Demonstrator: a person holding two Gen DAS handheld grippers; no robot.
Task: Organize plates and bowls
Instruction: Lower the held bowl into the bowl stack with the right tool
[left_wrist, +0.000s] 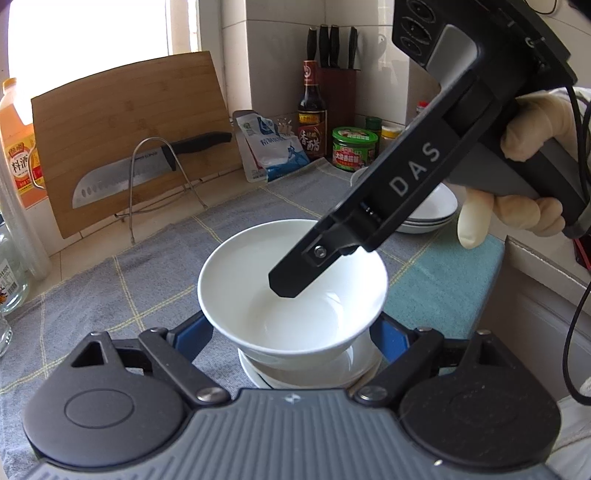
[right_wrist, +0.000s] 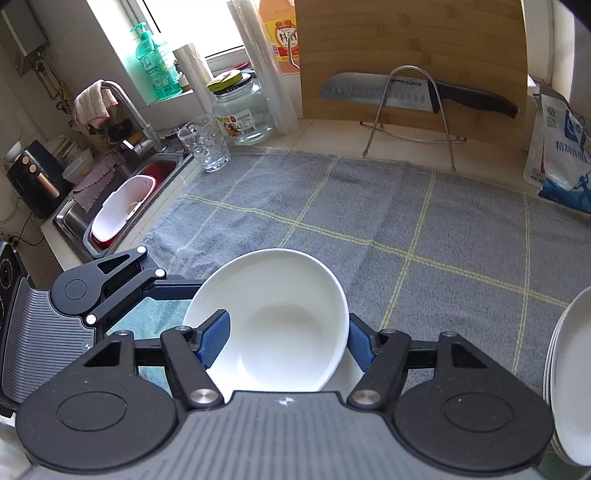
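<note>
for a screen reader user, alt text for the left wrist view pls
A white bowl sits above a second bowl on a grey checked towel, the right gripper reaching inside it. A stack of plates, cutting board and knife stand behind.

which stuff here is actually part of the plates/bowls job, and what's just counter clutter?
Job:
- white bowl
- white dish under it
- plate stack

Clutter:
- cutting board
- knife on its rack
- knife block
- dark sauce bottle
- blue-and-white bag
- green-lidded jar
- glass tumbler
- glass jar
</note>
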